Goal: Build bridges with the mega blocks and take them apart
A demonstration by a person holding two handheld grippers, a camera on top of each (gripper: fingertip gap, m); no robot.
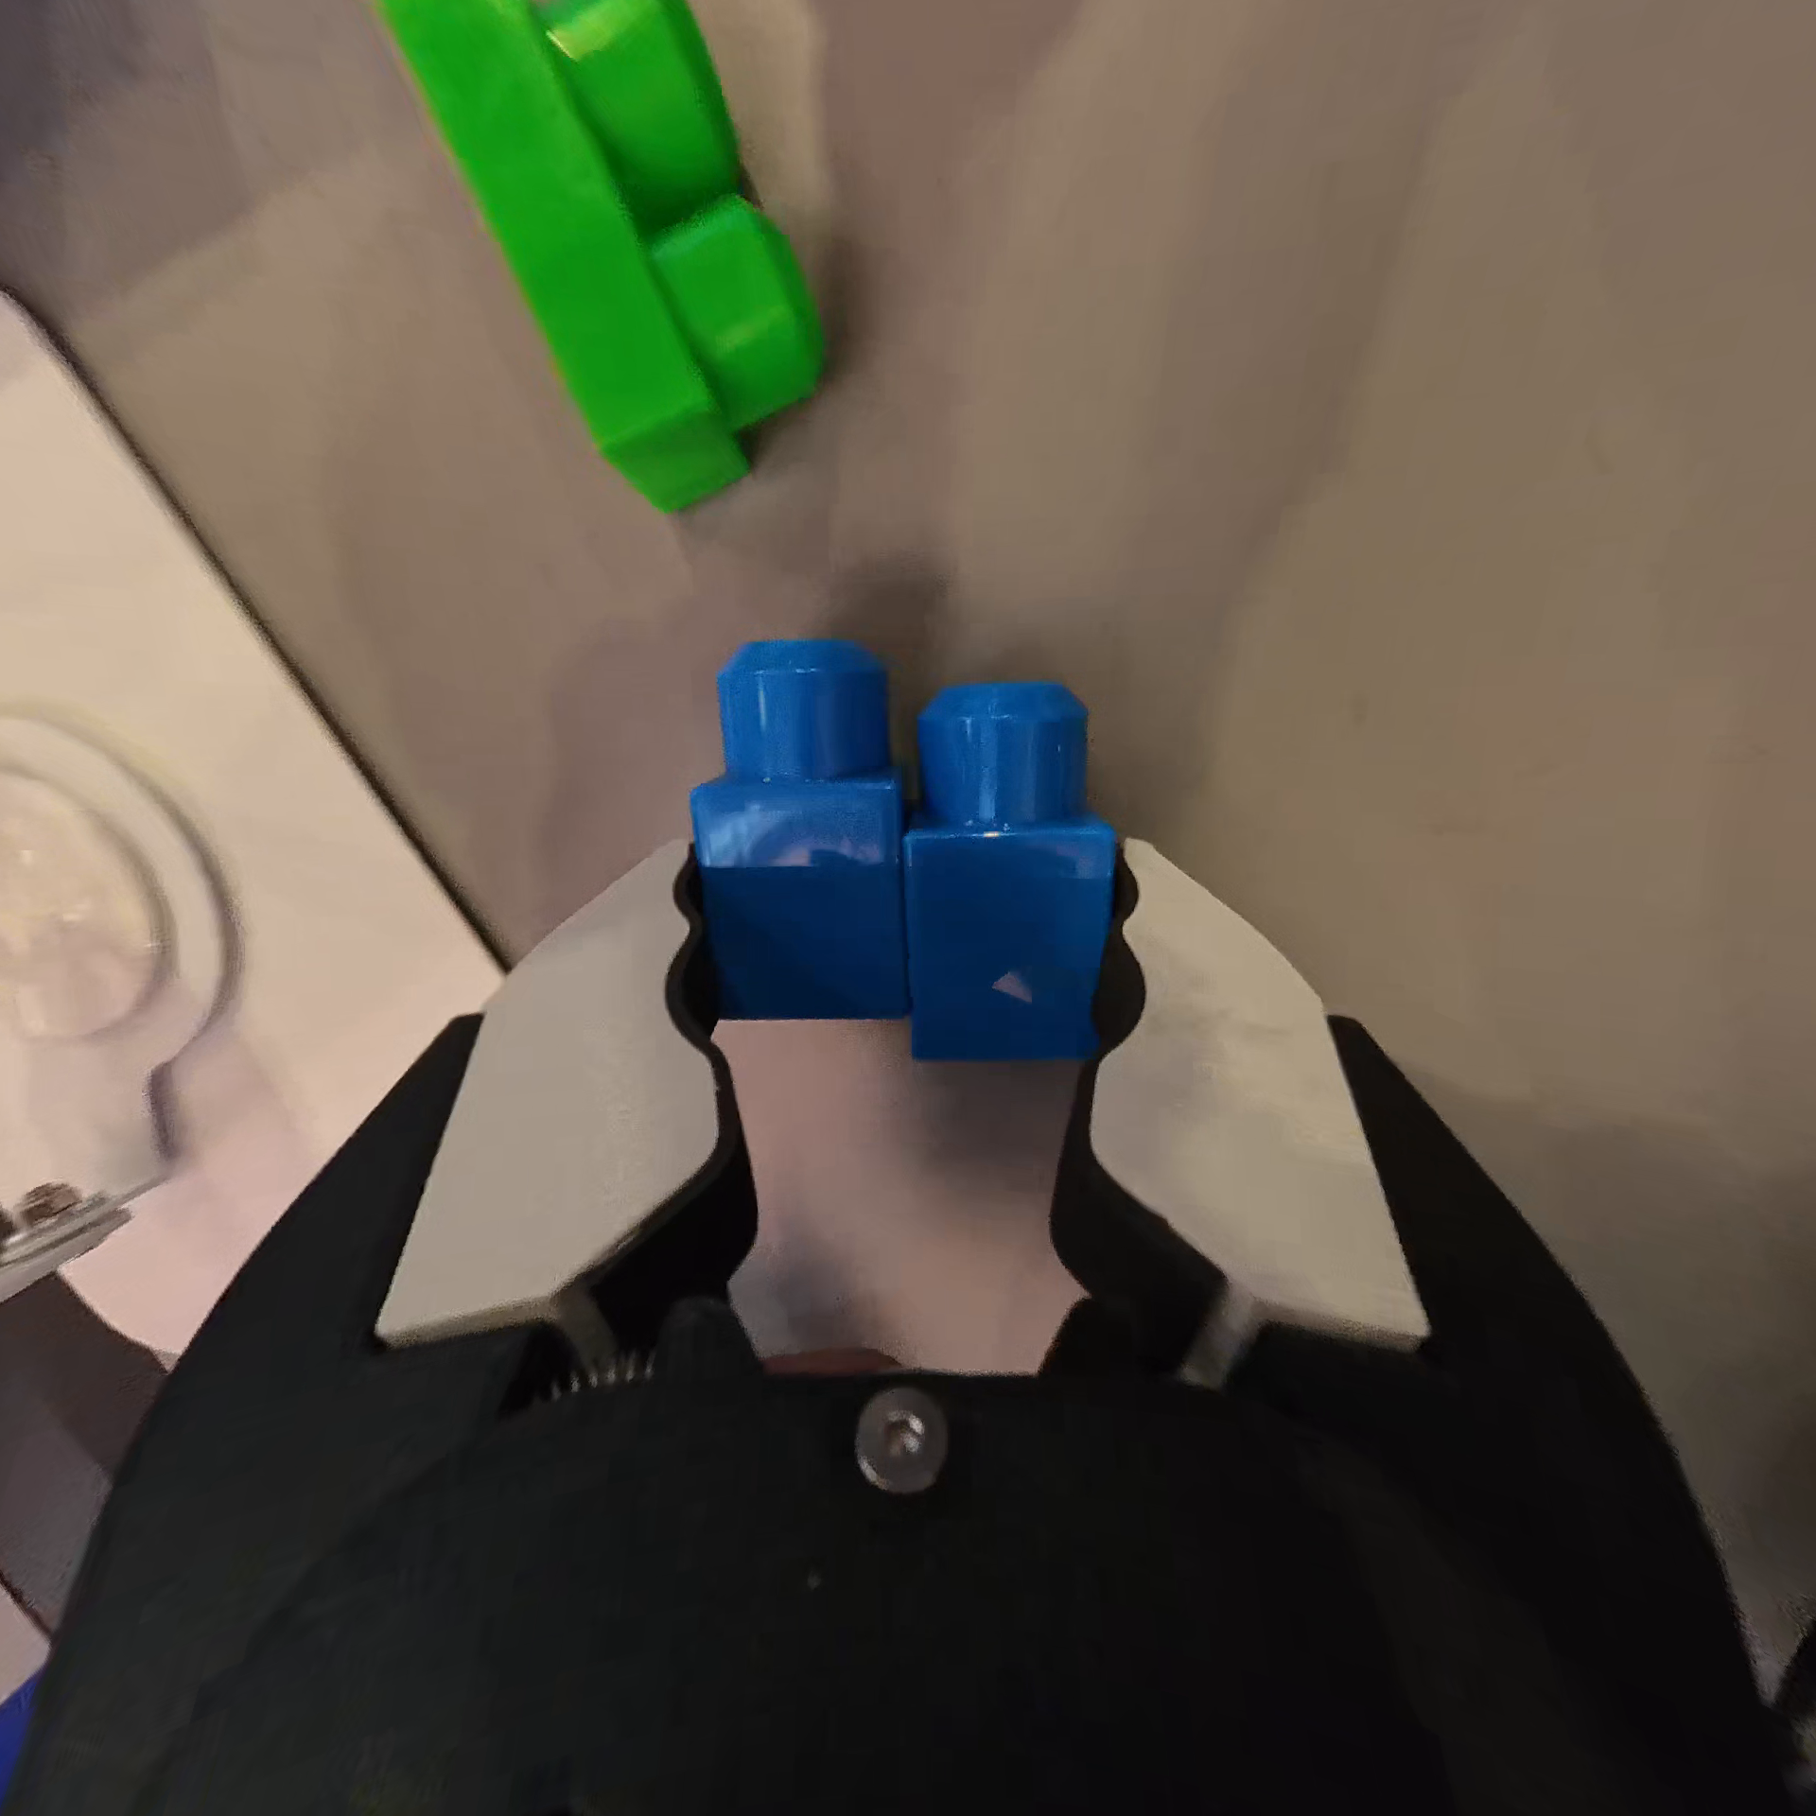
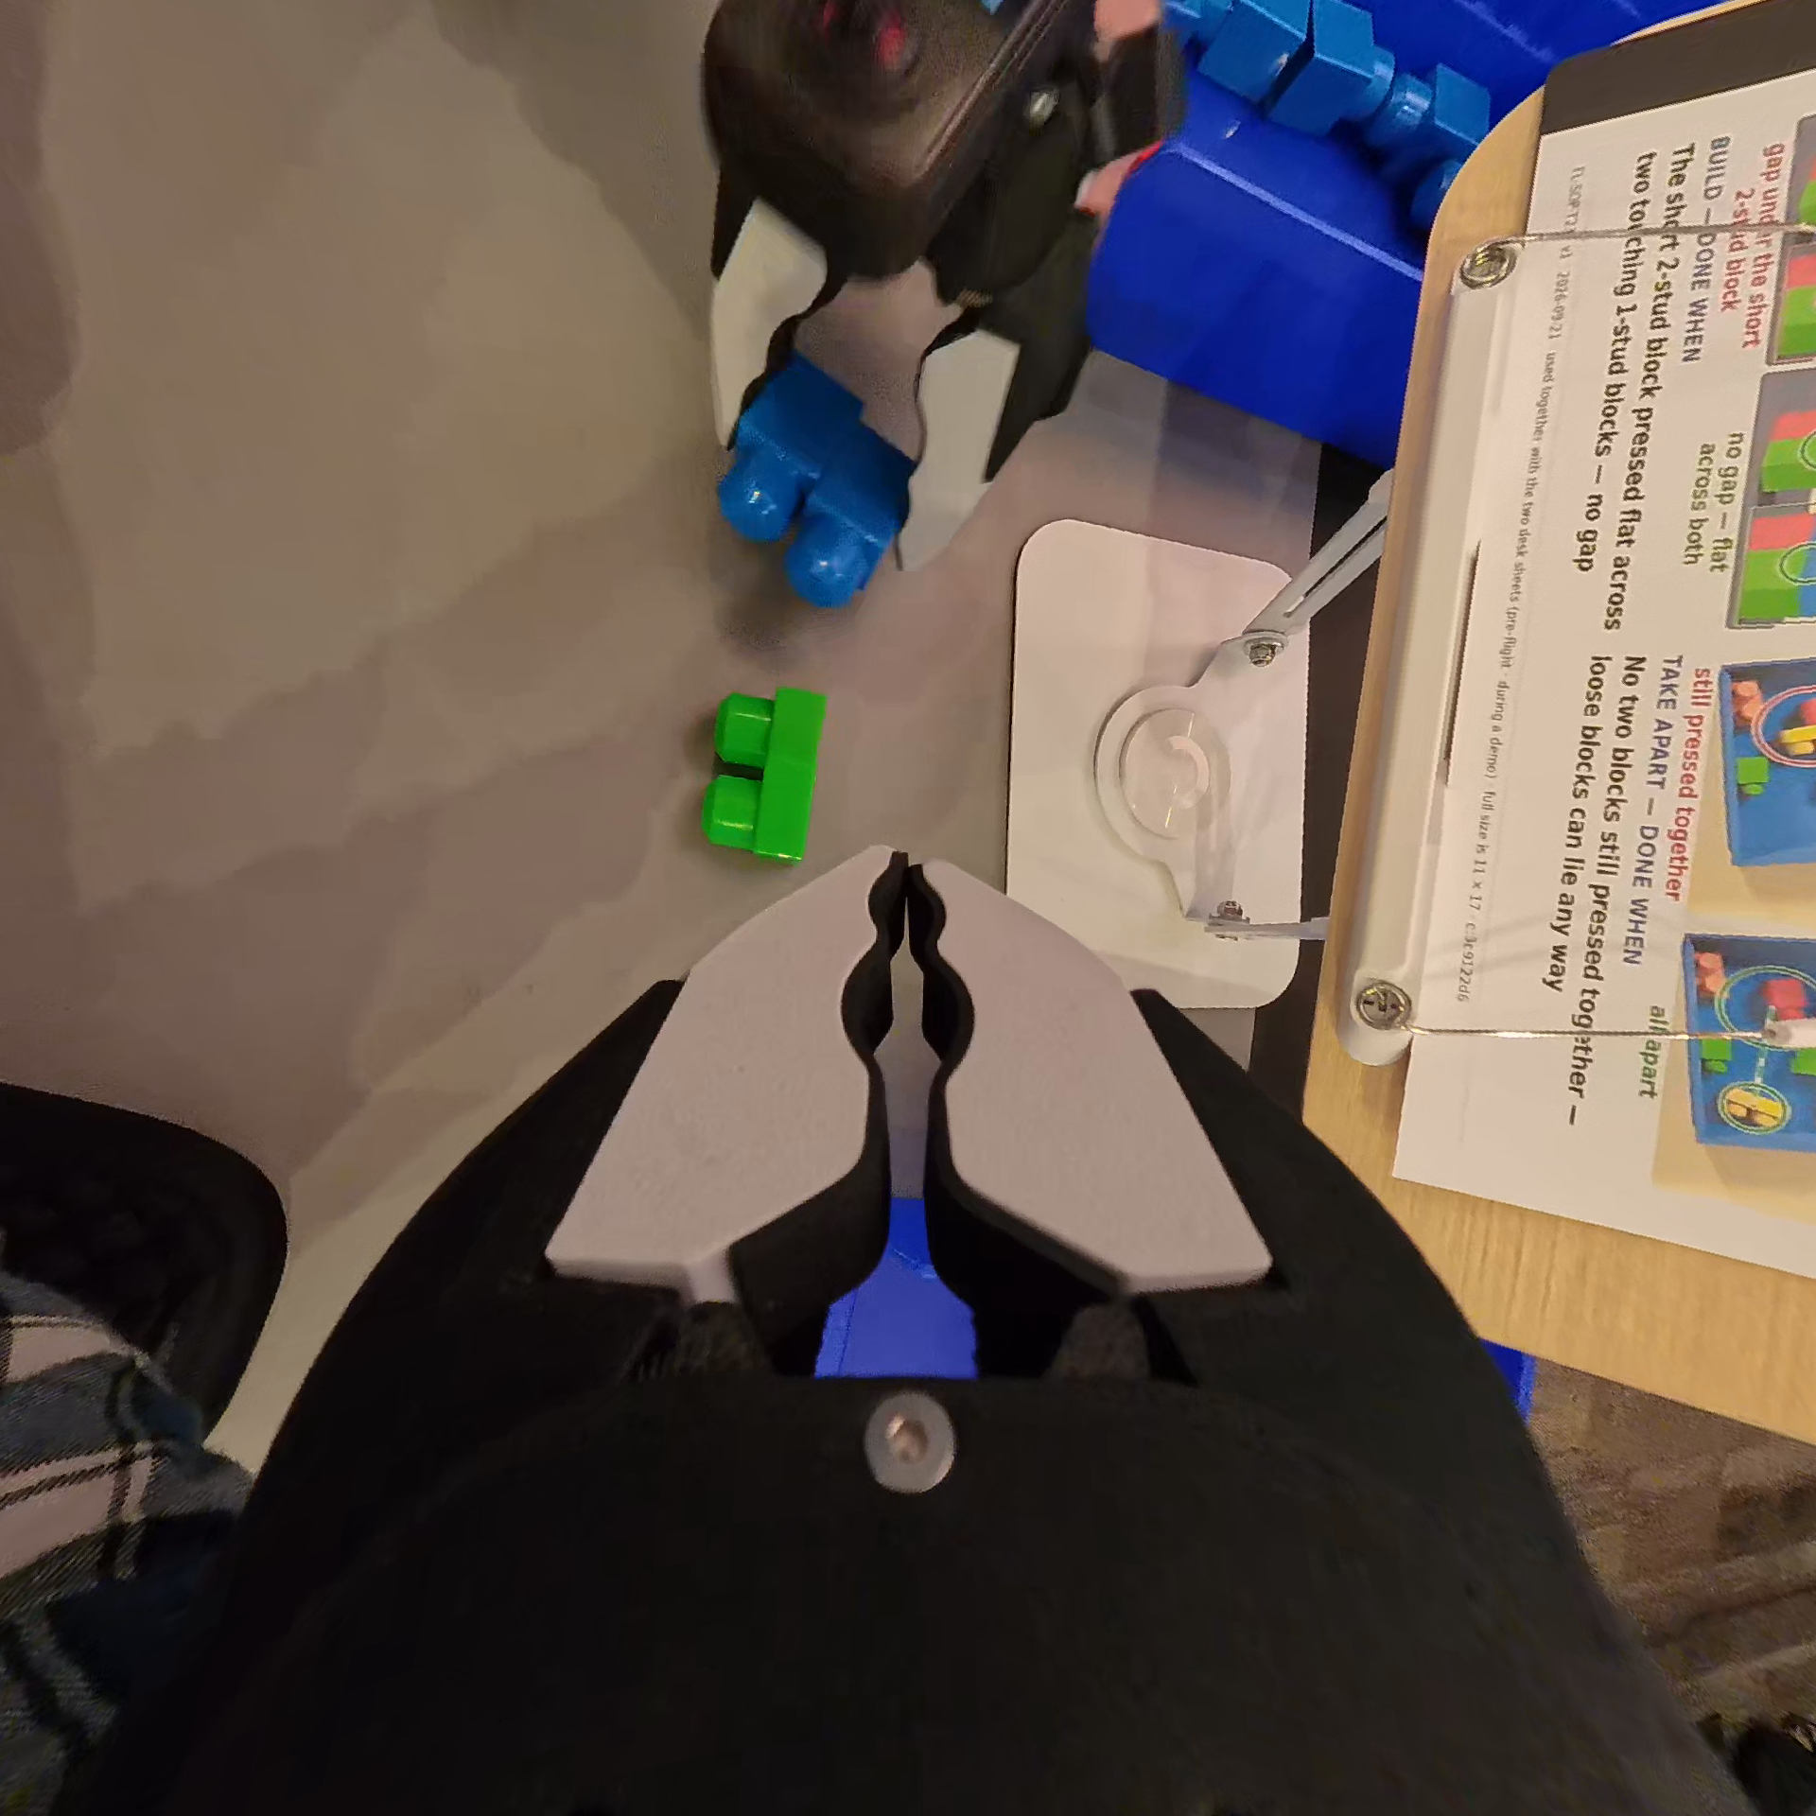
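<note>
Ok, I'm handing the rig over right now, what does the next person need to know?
Left gripper: shut on two blue single-stud blocks, side by side, pads pressing their outer faces.
Right gripper: shut, empty, above the grey table.
Green two-stud block: lying on its side on the table.
Blue bin: more blue blocks inside.
Done: both pillars picked up.
Left: set them down touching, press the green block across them, later take all apart.

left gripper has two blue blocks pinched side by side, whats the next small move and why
Probably lower the left gripper and stand the two blue blocks on the grey table, studs up and touching. Both fingers press on their outer sides, one block sits slightly offset, and the green two-stud block lies loose nearby, ready to bridge them. The right gripper is shut on nothing, so it is free to fetch it.
</note>
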